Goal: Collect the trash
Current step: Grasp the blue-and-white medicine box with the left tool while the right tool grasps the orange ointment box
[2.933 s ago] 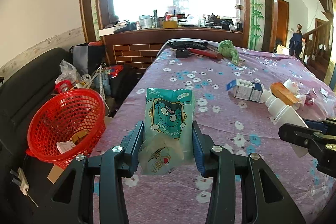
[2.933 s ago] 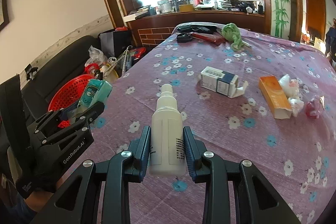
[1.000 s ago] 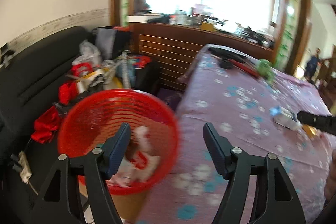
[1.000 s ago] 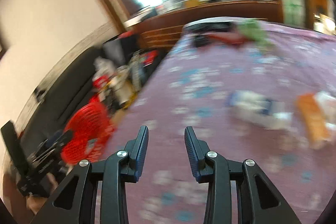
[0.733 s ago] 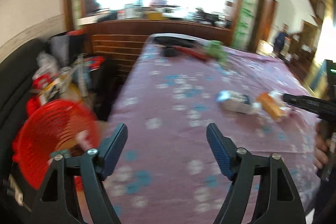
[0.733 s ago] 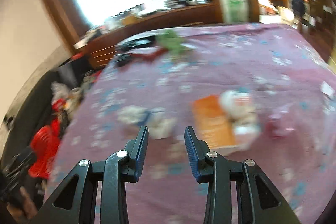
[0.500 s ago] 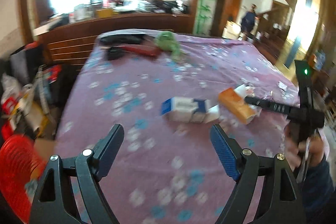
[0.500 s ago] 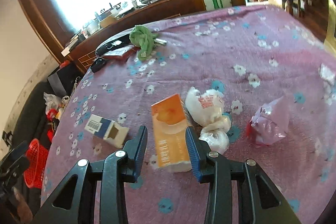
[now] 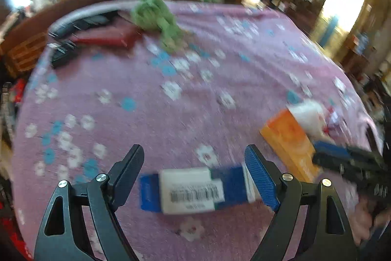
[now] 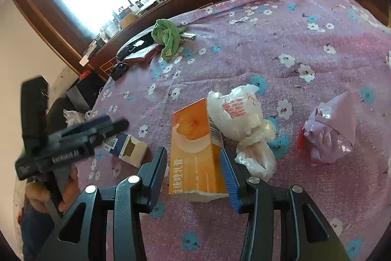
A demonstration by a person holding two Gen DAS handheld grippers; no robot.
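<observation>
In the left wrist view, which is blurred, the left gripper (image 9: 194,169) hangs over a worktop (image 9: 151,119) draped in a purple cloth printed with white and blue flowers. Its fingers (image 9: 260,177) are spread wide, and a small blue-and-white cardboard box with a barcode label (image 9: 193,190) lies flat on the cloth between them; the pads stand clear of the box on both sides. To the right lies a long orange cardboard carton (image 9: 288,138) with a knotted white plastic bag (image 9: 308,116) just behind it, and the right gripper (image 9: 342,158) reaches in from the right edge over the carton's near end. At the far side of the worktop sit a crumpled green cloth (image 9: 156,16), a dark red flat case (image 9: 107,36) and some black items. In the right wrist view the right gripper (image 10: 193,170) straddles the near end of the orange carton (image 10: 195,146) — its fingers (image 10: 229,177) are opening, with the carton between them and a visible gap at the left pad. The white plastic bag (image 10: 239,114) touches the carton's right side, and a crumpled pink plastic bag (image 10: 330,131) lies apart, farther right. On the left the left gripper (image 10: 107,126), held by a hand (image 10: 48,190), hovers over the blue-and-white box (image 10: 127,148), whose end flap is open. The green cloth (image 10: 167,37) rests near the far edge.
</observation>
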